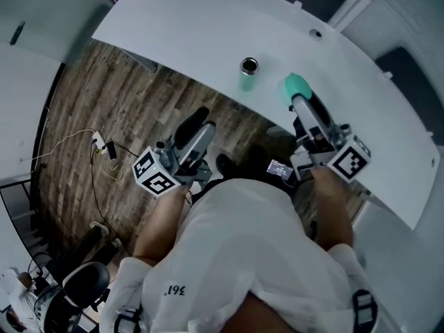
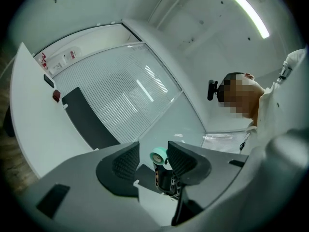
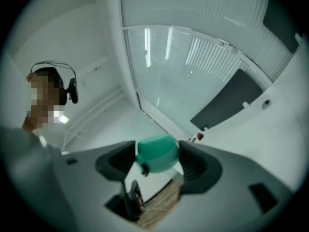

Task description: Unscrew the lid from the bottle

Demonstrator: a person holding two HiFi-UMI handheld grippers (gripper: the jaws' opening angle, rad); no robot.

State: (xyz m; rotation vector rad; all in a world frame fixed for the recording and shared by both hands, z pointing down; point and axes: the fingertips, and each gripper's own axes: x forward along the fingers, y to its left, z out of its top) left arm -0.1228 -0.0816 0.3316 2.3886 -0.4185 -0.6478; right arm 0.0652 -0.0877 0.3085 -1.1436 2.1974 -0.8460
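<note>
R claw (image 3: 157, 156) is clamped on the teal lid (image 1: 297, 84), pads pressing both sides of it. The lid is clear of the bottle (image 1: 249, 73), which stands upright & open-mouthed on the white worktop (image 1: 208, 40), near its front edge and near the lid in the head view. L claw (image 2: 153, 154) hangs over the wood floor (image 1: 104, 109) w/ jaws apart, nothing gripped. Lid looks off already, so I reckon the job now is parking it. Keep the squeeze even, bring it low over bare worktop apart from the bottle so nothing gets knocked, & let go only once it sits flat. Count: 1 bottle, 1 lid, 2 claws.
</note>
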